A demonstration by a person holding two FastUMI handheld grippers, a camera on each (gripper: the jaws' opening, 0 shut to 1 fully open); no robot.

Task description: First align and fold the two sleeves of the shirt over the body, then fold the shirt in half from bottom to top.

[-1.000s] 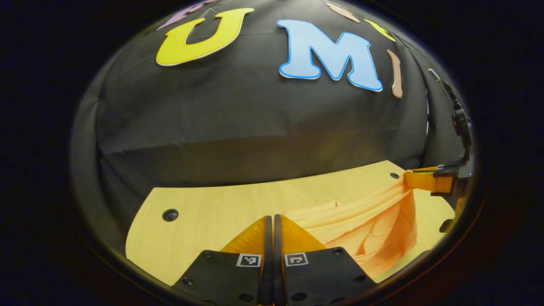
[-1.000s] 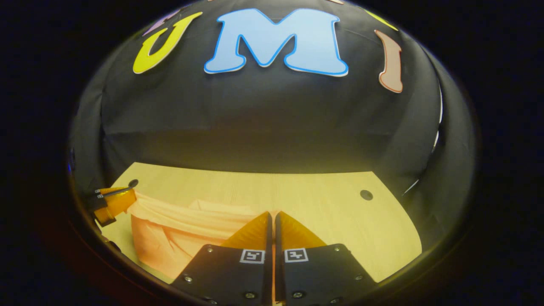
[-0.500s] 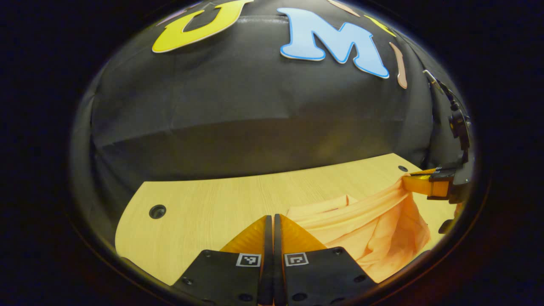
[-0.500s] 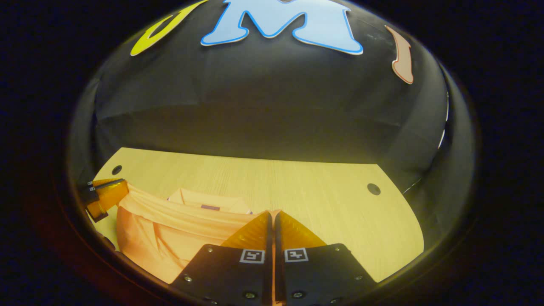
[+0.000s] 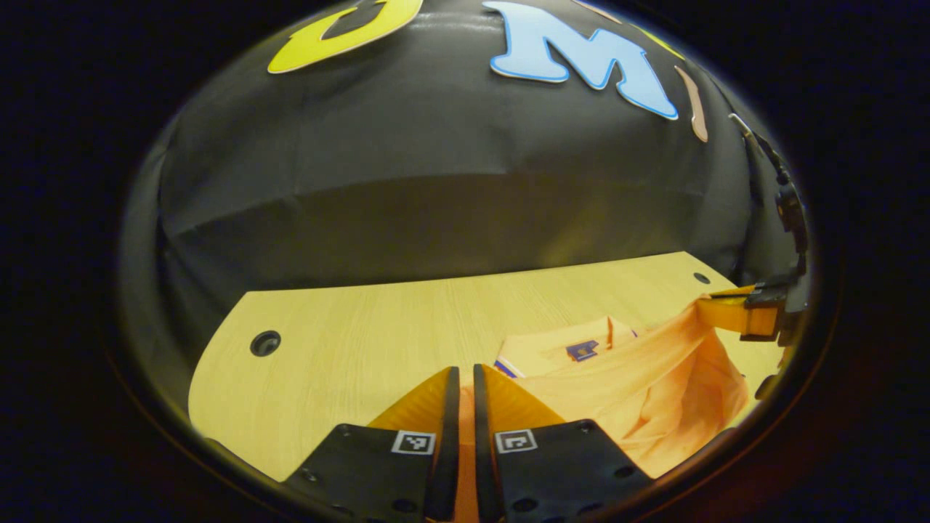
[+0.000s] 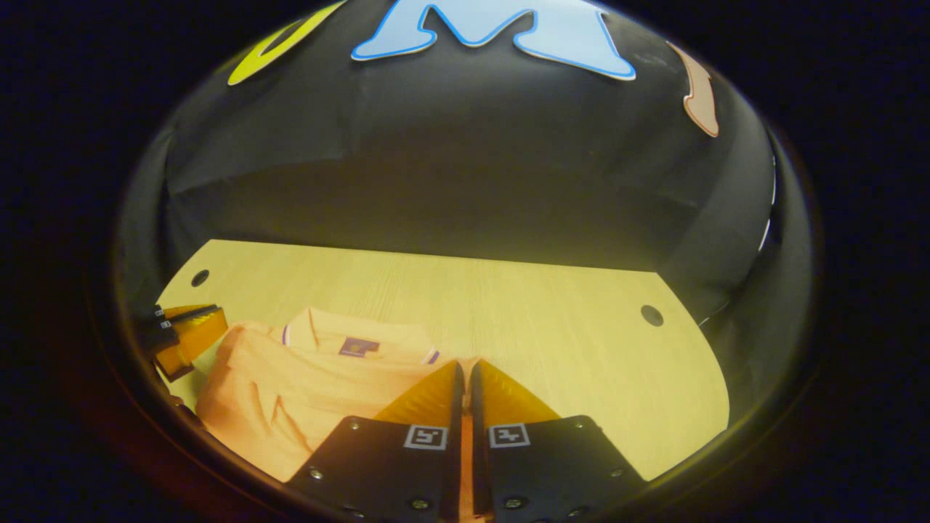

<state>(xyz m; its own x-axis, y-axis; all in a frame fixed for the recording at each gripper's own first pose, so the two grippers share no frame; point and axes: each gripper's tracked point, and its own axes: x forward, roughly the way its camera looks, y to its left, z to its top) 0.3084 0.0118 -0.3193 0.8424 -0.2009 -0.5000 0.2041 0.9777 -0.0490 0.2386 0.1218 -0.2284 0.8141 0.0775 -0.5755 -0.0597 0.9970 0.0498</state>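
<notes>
Wooden table (image 5: 349,327), pale, spanning the lower half of both views, with a dark round hole near each far corner. Orange shirt (image 6: 305,385) lying on it, at 4 o'clock in the left gripper view and at 8 o'clock in the right gripper view. Collar end flat on the wood at the far side; hem edge lifted and stretched between the two grippers, draping forward over the body.

Left gripper (image 5: 461,378): fingers nearly together, a strip of orange cloth pinched between them; seen also in the right gripper view (image 6: 190,330) at 9 o'clock, clamped on one hem corner. Right gripper (image 6: 463,370): fingers narrow, cloth visible in the slit; seen also in the left gripper view (image 5: 726,312) at 3 o'clock, gripping the other corner.

Task progress, as a judgement: sleeves not visible at the sides, so apparently already folded over the body. Bottom-to-top fold under way, hem carried most of the way toward the collar but not yet laid down. Remaining: lower hem onto the collar end, align edges, release both corners.

Markings: small dark neck label (image 6: 359,347) inside the collar, too small to read. Square black-and-white marker tags (image 5: 413,442) on the finger mounts; no legible writing.
</notes>
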